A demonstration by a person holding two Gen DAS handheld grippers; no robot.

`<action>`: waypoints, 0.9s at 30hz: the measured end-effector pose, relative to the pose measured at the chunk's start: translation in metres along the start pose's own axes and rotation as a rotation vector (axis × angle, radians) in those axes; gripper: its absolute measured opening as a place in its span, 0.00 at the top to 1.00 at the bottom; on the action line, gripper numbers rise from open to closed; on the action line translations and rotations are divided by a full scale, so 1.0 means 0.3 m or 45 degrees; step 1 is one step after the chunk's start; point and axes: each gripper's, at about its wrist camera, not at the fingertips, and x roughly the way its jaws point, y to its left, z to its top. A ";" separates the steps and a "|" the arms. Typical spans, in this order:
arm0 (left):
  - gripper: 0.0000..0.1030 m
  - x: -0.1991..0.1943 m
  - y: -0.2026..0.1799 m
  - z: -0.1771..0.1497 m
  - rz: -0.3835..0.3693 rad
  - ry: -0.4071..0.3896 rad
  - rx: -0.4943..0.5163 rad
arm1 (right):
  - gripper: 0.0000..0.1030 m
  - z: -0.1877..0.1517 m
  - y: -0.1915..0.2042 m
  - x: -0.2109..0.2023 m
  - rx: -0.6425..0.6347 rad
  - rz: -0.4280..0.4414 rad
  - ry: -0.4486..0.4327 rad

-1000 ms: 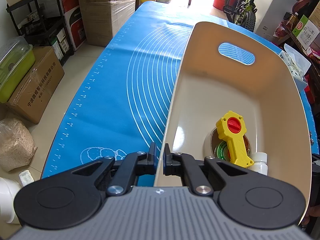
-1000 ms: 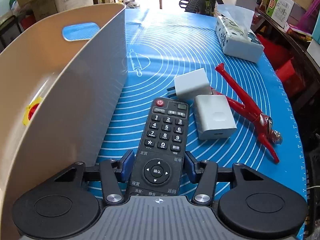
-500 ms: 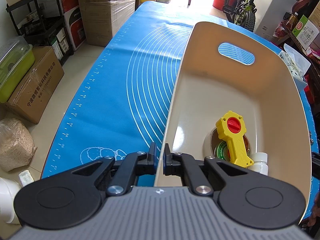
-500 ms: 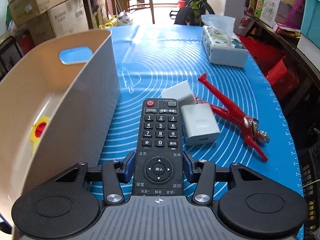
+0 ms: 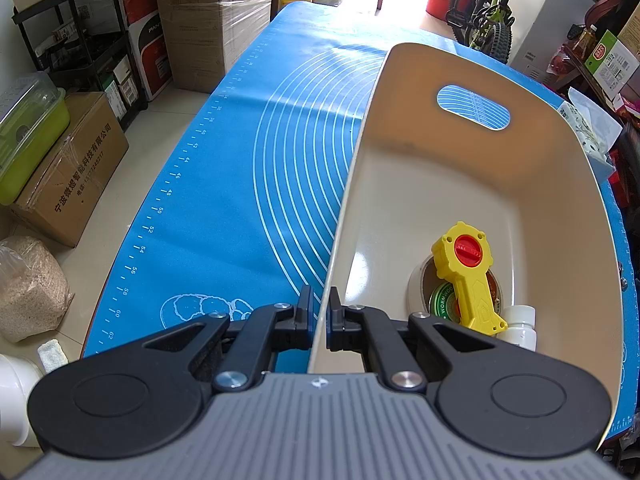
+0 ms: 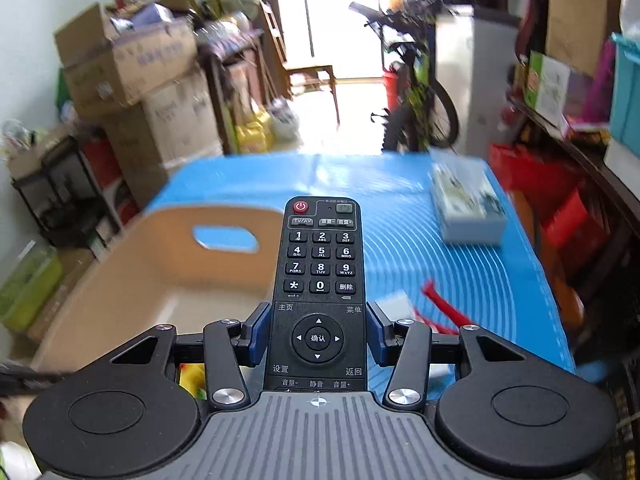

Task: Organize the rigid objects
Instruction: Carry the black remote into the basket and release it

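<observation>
Fingers of the left gripper (image 5: 318,316) are clenched on the near rim of the beige plastic bin (image 5: 460,184), which stands on the blue silicone mat (image 5: 224,208) and holds a yellow tool with a red knob (image 5: 466,276), a roll of tape (image 5: 424,292) and a small white bottle (image 5: 520,326). The right gripper (image 6: 318,332) grasps a black remote control (image 6: 320,272) by its sides (buttons facing up), lifted above the mat beside the bin, with a red-handled tool (image 6: 444,306) and a tissue pack (image 6: 468,208) lying beyond.

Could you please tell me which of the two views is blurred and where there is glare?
Right wrist view: room and blue mat smeared, remote sharp, doorway blown out white. Left wrist view: sharp throughout, a bright glint on the bin floor, fisheye bending at the edges.
</observation>
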 end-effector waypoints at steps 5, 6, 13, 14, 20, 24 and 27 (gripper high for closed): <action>0.93 0.000 0.000 0.000 -0.001 0.000 -0.001 | 0.47 0.058 0.105 -0.003 -0.066 0.074 -0.026; 0.93 0.001 0.000 0.000 -0.002 0.001 -0.002 | 0.47 0.062 0.129 0.006 -0.081 0.083 -0.021; 0.93 0.002 0.000 0.001 -0.003 0.001 -0.003 | 0.47 0.041 0.256 0.091 -0.193 0.127 0.068; 0.93 0.002 -0.001 0.001 -0.003 0.001 -0.003 | 0.47 0.033 0.271 0.106 -0.208 0.131 0.089; 0.93 0.005 -0.002 0.000 0.002 0.002 0.002 | 0.47 -0.021 0.352 0.191 -0.279 0.150 0.215; 0.93 0.005 -0.003 0.000 0.002 0.002 0.002 | 0.47 -0.057 0.400 0.236 -0.325 0.150 0.297; 0.93 0.006 -0.003 0.000 0.002 0.002 0.001 | 0.47 -0.081 0.423 0.260 -0.351 0.149 0.344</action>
